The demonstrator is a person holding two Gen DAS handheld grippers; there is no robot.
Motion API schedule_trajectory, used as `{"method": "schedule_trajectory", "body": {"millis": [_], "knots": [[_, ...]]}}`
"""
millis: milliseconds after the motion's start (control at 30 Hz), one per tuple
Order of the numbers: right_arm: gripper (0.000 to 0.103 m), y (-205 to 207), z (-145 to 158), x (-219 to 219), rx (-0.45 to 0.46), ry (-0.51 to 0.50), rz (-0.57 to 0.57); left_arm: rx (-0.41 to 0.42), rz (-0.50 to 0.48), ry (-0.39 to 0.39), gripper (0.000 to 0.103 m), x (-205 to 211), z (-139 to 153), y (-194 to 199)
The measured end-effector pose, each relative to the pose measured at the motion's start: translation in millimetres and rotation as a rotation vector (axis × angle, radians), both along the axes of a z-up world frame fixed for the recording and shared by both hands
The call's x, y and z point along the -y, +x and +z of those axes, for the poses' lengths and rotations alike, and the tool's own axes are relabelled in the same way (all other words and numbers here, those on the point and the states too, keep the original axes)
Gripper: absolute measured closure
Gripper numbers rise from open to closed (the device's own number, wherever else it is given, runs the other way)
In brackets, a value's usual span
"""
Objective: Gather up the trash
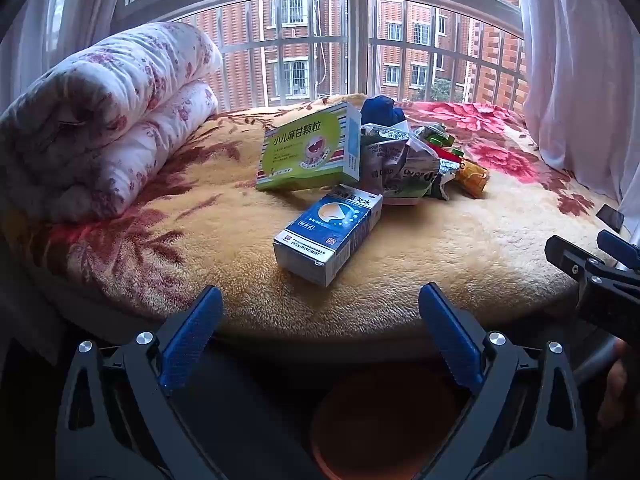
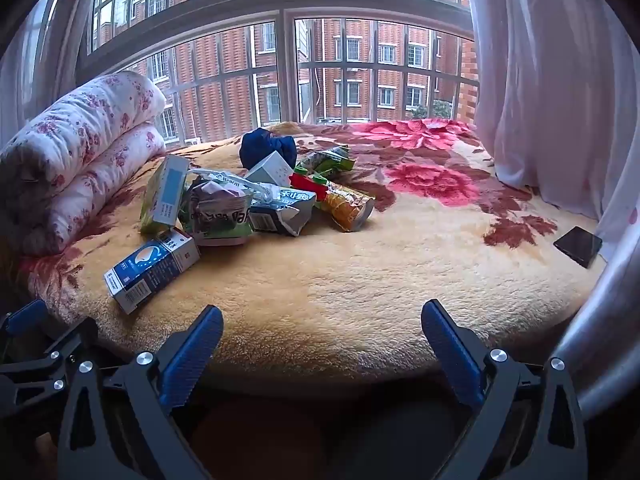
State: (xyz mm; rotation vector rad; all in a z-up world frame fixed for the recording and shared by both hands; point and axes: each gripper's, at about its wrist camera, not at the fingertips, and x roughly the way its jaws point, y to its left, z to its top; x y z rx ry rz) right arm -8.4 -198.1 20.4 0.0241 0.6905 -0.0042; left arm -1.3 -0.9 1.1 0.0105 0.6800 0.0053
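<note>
A pile of trash lies on a floral blanket (image 1: 460,240) by the window. A blue medicine box (image 1: 328,236) lies nearest, also in the right wrist view (image 2: 152,268). A green box (image 1: 310,148) (image 2: 164,196) leans behind it. Crumpled snack bags (image 1: 404,168) (image 2: 248,204) and an orange wrapper (image 1: 472,178) (image 2: 348,204) lie beside. A dark blue cloth (image 1: 382,110) (image 2: 268,148) is at the back. My left gripper (image 1: 320,308) is open and empty, short of the blue box. My right gripper (image 2: 322,328) is open and empty over the blanket's front edge.
A rolled floral quilt (image 1: 104,116) (image 2: 80,148) lies at the left. A black phone (image 2: 578,246) lies at the blanket's right edge. A sheer curtain (image 2: 552,80) hangs at the right. A round orange-brown container (image 1: 384,420) sits below the left gripper. The right gripper also shows in the left wrist view (image 1: 592,268).
</note>
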Motion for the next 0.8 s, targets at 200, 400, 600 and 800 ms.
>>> {"method": "schedule_trajectory", "body": {"millis": [200, 400, 600, 800], "knots": [[0.005, 1, 1, 0, 0.002, -0.006, 0.001, -0.004, 0.000, 0.028, 0.007, 6, 5, 0], [0.005, 1, -2, 2, -0.004, -0.001, -0.004, -0.015, -0.001, -0.002, 0.007, 0, -5, 0], [0.005, 2, -2, 1, -0.010, -0.003, -0.002, -0.030, 0.002, -0.014, 0.007, -2, -8, 1], [0.005, 3, -3, 0, -0.010, -0.009, -0.007, -0.035, -0.003, -0.008, 0.007, -1, -10, 2]]}}
